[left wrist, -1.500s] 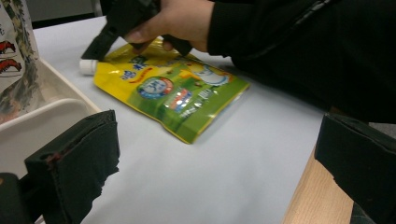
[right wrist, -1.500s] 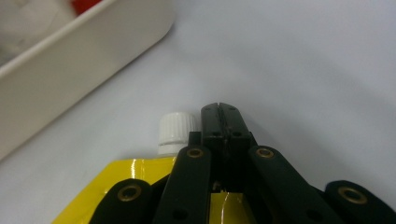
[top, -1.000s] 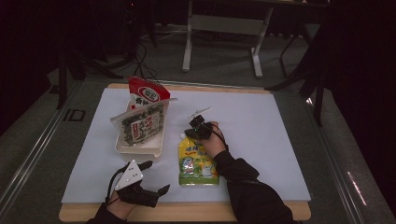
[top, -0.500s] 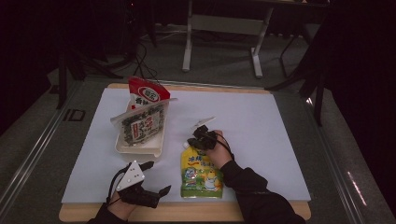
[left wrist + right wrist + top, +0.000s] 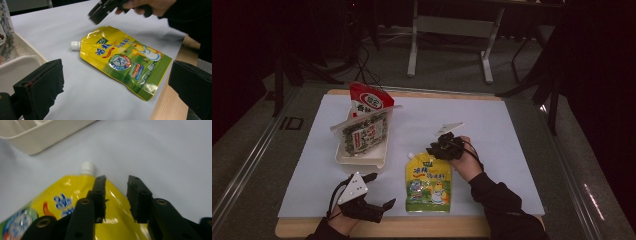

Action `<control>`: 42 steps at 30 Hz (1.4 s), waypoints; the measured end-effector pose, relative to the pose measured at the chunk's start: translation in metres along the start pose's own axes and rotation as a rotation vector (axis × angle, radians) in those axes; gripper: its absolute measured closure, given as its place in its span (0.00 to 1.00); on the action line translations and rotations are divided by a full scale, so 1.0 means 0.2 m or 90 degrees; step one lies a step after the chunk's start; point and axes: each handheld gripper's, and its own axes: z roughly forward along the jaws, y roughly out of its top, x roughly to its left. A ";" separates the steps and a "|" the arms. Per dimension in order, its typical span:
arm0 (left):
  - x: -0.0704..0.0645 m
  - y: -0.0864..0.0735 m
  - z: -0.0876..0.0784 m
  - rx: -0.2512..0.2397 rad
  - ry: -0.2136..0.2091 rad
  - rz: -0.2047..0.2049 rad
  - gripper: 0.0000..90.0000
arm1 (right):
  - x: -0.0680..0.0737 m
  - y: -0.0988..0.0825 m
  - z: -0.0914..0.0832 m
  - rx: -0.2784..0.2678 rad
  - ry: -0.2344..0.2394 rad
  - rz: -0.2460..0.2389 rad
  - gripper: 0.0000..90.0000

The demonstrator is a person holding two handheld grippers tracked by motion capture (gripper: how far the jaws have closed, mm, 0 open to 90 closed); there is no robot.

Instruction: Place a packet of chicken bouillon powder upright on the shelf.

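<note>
Two grippers flank the yellow pouch (image 5: 428,182): right gripper (image 5: 435,148) hovers over its top corner, jaws slightly parted, gripping nothing. Left gripper (image 5: 381,192) sits just beside the pouch's lower left, spread wide and empty.

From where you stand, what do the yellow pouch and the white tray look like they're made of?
The yellow pouch looks like glossy plastic film: it shines, creases, and has a white screw cap, probably hard plastic. The white tray seems rigid matte plastic, with smooth rounded rims; I can't be certain.
</note>
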 end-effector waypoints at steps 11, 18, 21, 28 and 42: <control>0.01 0.00 0.01 0.004 -0.002 -0.003 0.01 | -0.13 -0.12 -0.11 0.033 -0.005 0.017 0.58; 0.00 -0.01 0.01 0.007 -0.005 -0.004 0.01 | -0.14 -0.19 0.00 0.083 -0.011 0.011 0.44; 0.01 -0.01 0.01 0.007 -0.006 -0.005 0.01 | -0.15 -0.21 0.04 0.094 -0.007 0.010 0.38; 0.00 -0.01 0.02 0.013 -0.008 -0.003 0.01 | -0.12 -0.21 0.09 0.138 0.015 -0.040 0.15; 0.00 -0.01 0.03 0.019 -0.013 0.006 0.01 | -0.07 -0.19 0.06 0.140 0.011 -0.051 0.54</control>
